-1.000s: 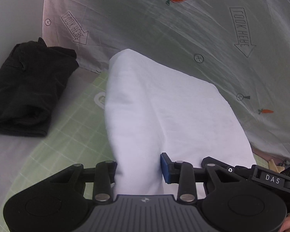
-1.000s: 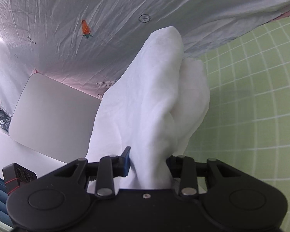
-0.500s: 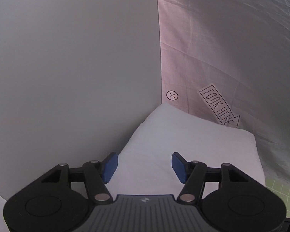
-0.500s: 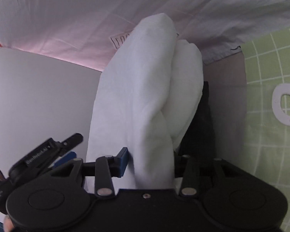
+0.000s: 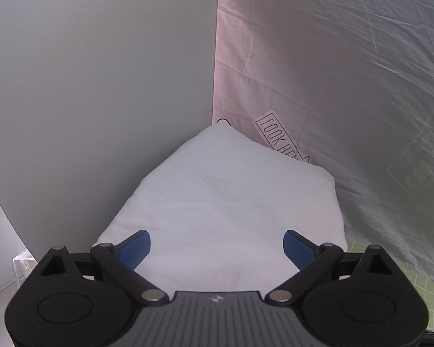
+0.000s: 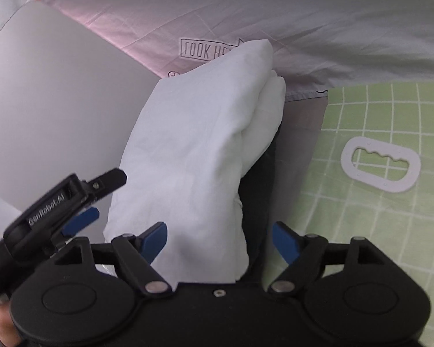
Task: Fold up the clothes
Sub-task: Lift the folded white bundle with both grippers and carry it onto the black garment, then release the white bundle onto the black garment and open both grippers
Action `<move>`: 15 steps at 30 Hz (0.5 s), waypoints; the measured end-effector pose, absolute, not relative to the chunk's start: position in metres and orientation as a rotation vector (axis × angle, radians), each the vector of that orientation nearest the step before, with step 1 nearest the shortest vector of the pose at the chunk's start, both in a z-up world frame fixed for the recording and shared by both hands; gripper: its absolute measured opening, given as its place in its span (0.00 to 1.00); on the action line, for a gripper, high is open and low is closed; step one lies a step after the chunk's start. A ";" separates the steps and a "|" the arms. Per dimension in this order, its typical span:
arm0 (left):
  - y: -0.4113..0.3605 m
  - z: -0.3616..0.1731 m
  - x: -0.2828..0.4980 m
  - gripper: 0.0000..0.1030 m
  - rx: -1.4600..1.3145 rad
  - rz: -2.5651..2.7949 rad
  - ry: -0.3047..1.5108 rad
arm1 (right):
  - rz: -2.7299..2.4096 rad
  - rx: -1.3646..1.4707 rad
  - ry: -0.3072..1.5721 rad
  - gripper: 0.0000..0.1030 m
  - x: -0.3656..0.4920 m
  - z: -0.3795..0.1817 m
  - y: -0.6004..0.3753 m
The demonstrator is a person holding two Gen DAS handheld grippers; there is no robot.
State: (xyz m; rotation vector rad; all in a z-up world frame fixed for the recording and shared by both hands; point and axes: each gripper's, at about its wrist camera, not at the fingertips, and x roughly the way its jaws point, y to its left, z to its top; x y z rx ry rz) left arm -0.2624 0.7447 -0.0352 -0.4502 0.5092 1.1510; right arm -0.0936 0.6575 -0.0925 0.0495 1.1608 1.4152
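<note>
A folded white garment (image 5: 225, 202) lies in front of my left gripper (image 5: 217, 248). That gripper's jaws are opening wide, and the blue pads (image 5: 134, 248) stand clear of the cloth between them. In the right wrist view the same white garment (image 6: 193, 150) rests on a folded black garment (image 6: 260, 179). My right gripper (image 6: 220, 243) is opening too, with the near end of the white garment between its pads and no squeeze on it. The left gripper (image 6: 104, 196) shows at the left, beside the garment.
A printed sheet (image 6: 246, 14) with a "LOOK HERE" arrow hangs behind the stack. To the left lies a grey tabletop (image 5: 101, 86). To the right is a green grid mat (image 6: 376, 217) with a white oval handle ring (image 6: 380, 164) on it.
Both grippers carried the white garment sideways off the green mat to the black garment. Their jaws then spread and let the cloth go.
</note>
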 end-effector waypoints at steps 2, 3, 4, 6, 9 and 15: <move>0.730 -0.034 -0.274 0.96 -0.453 1.130 0.519 | 1.409 -0.062 1.061 0.85 -0.099 -0.079 0.633; 0.723 -0.033 -0.283 0.98 -0.455 1.128 0.523 | 1.403 -0.103 1.018 0.90 -0.103 -0.072 0.624; 0.706 -0.031 -0.282 0.99 -0.460 1.127 0.523 | 1.398 -0.134 0.985 0.93 -0.106 -0.067 0.611; 0.672 -0.025 -0.281 1.00 -0.465 1.108 0.515 | 1.381 -0.169 0.928 0.97 -0.109 -0.059 0.585; 0.623 -0.017 -0.278 1.00 -0.453 1.098 0.493 | 1.346 -0.190 0.887 1.00 -0.115 -0.049 0.541; 0.537 -0.009 -0.280 1.00 -0.521 1.075 0.505 | 1.300 -0.225 0.806 1.00 -0.126 -0.038 0.454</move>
